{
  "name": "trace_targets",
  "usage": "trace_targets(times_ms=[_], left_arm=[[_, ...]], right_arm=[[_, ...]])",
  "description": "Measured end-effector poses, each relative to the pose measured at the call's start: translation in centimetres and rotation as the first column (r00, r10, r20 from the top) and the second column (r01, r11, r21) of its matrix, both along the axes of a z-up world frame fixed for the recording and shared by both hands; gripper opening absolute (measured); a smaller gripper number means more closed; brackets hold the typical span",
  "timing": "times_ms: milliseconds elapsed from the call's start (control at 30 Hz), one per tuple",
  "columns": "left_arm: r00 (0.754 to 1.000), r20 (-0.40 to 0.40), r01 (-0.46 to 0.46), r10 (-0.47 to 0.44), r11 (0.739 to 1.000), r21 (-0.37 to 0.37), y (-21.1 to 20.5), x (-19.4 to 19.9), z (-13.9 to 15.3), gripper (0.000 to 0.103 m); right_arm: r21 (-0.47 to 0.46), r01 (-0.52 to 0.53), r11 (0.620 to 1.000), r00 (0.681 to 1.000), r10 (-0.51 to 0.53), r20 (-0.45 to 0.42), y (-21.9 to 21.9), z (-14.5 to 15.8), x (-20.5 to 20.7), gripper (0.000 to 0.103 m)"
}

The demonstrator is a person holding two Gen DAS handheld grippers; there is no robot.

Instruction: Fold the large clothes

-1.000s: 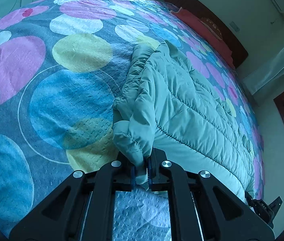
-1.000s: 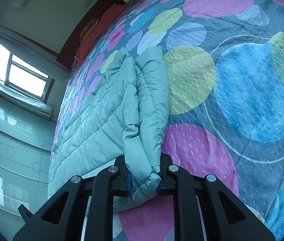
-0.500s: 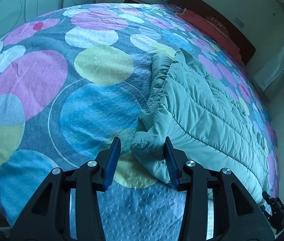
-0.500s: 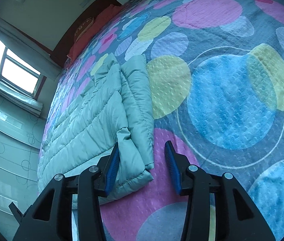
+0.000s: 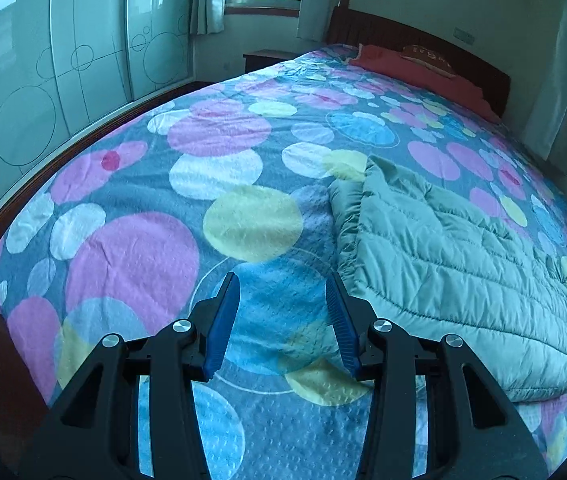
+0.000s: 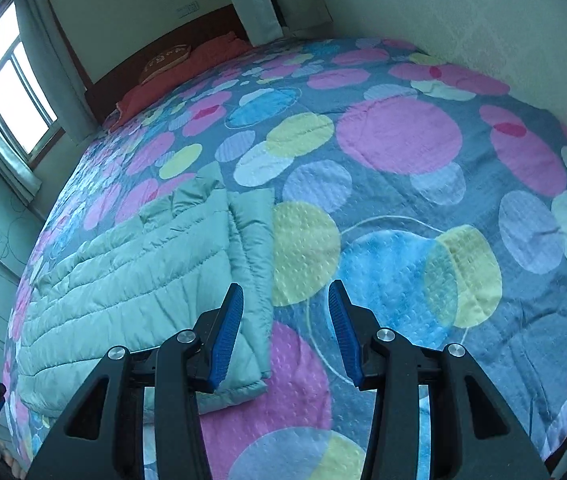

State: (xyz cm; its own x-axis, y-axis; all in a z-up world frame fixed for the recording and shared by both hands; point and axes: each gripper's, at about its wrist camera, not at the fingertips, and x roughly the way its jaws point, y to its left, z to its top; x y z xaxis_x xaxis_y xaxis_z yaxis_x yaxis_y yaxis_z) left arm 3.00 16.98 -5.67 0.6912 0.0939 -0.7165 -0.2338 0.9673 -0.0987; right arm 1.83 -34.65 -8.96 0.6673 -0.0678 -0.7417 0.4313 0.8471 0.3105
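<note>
A pale green quilted puffer jacket (image 5: pixel 451 264) lies folded flat on the bed, its folded-in sleeve forming the edge on its left in the left wrist view. It also shows in the right wrist view (image 6: pixel 151 272), with the sleeve along its right edge. My left gripper (image 5: pixel 281 322) is open and empty, held above the bedspread just left of the jacket's near corner. My right gripper (image 6: pixel 285 332) is open and empty, with its left finger over the jacket's near right corner.
The bed has a grey-blue bedspread (image 5: pixel 187 240) with big coloured circles. Red pillows (image 5: pixel 415 68) lie against the dark wooden headboard. Glass wardrobe doors (image 5: pixel 43 80) line the left side. A white wall (image 6: pixel 483 32) runs along the bed's far side.
Both grippers let go of the jacket's sleeve edges, opened, and pulled back and up. The jacket now lies flat on the bed.
</note>
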Motion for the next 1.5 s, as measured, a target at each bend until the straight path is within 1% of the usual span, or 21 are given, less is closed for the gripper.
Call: trace_targets(times_ms=[33, 67, 167, 233, 333, 433, 533, 667, 867, 1100, 1300, 1500], left_arm=[[1.0, 0.015, 0.018, -0.018, 1.0, 0.003, -0.6, 0.3, 0.5, 0.044], [0.999, 0.027, 0.04, -0.04, 0.999, 0.009, -1.4, 0.5, 1.0, 0.044], [0.993, 0.038, 0.112, -0.112, 0.994, -0.007, -3.9, 1.8, 1.5, 0.044], [0.987, 0.036, 0.156, -0.155, 0.987, -0.024, -5.8, 2.8, 1.4, 0.044], [0.976, 0.024, 0.215, -0.215, 0.976, -0.013, -8.7, 4.5, 0.8, 0.044], [0.965, -0.002, 0.262, -0.262, 0.965, -0.002, -11.1, 6.0, -0.2, 0.044], [0.96, -0.022, 0.278, -0.278, 0.96, 0.02, -12.3, 7.2, -1.2, 0.044], [0.963, -0.041, 0.269, -0.268, 0.963, 0.033, -12.7, 8.3, -2.6, 0.044], [0.962, -0.084, 0.264, -0.26, 0.964, 0.036, -12.4, 9.3, -4.8, 0.044], [0.959, -0.108, 0.266, -0.26, 0.963, 0.039, -12.6, 9.7, -6.4, 0.044], [0.959, -0.12, 0.264, -0.257, 0.963, 0.045, -13.0, 9.9, -7.3, 0.045], [0.959, -0.12, 0.264, -0.257, 0.963, 0.049, -13.0, 9.9, -7.7, 0.045]], right_arm=[[-0.006, -0.023, 1.0, 1.0, 0.023, 0.004, 0.7, 0.3, 0.5, 0.039], [-0.008, -0.05, 0.999, 0.999, 0.05, 0.005, 1.6, 0.5, 1.1, 0.032], [0.0, -0.135, 0.991, 0.991, 0.135, 0.01, 4.7, 1.0, 3.1, 0.026], [-0.01, -0.187, 0.982, 0.982, 0.187, 0.017, 6.9, 1.2, 4.3, 0.026], [-0.041, -0.259, 0.965, 0.965, 0.26, 0.015, 10.5, 1.2, 6.2, 0.026], [-0.037, -0.319, 0.947, 0.947, 0.32, 0.01, 13.4, 1.0, 8.1, 0.026], [-0.035, -0.362, 0.931, 0.932, 0.363, 0.018, 15.7, 1.2, 9.5, 0.026], [-0.067, -0.405, 0.912, 0.913, 0.407, 0.011, 18.3, 0.9, 11.1, 0.026], [-0.09, -0.432, 0.897, 0.902, 0.43, -0.045, 20.3, -1.5, 12.5, 0.026], [-0.151, -0.437, 0.887, 0.898, 0.423, -0.119, 21.5, -4.2, 13.0, 0.026], [-0.182, -0.431, 0.884, 0.9, 0.41, -0.146, 21.9, -5.0, 13.3, 0.025], [-0.212, -0.431, 0.877, 0.901, 0.406, -0.15, 22.2, -5.3, 13.2, 0.025]])
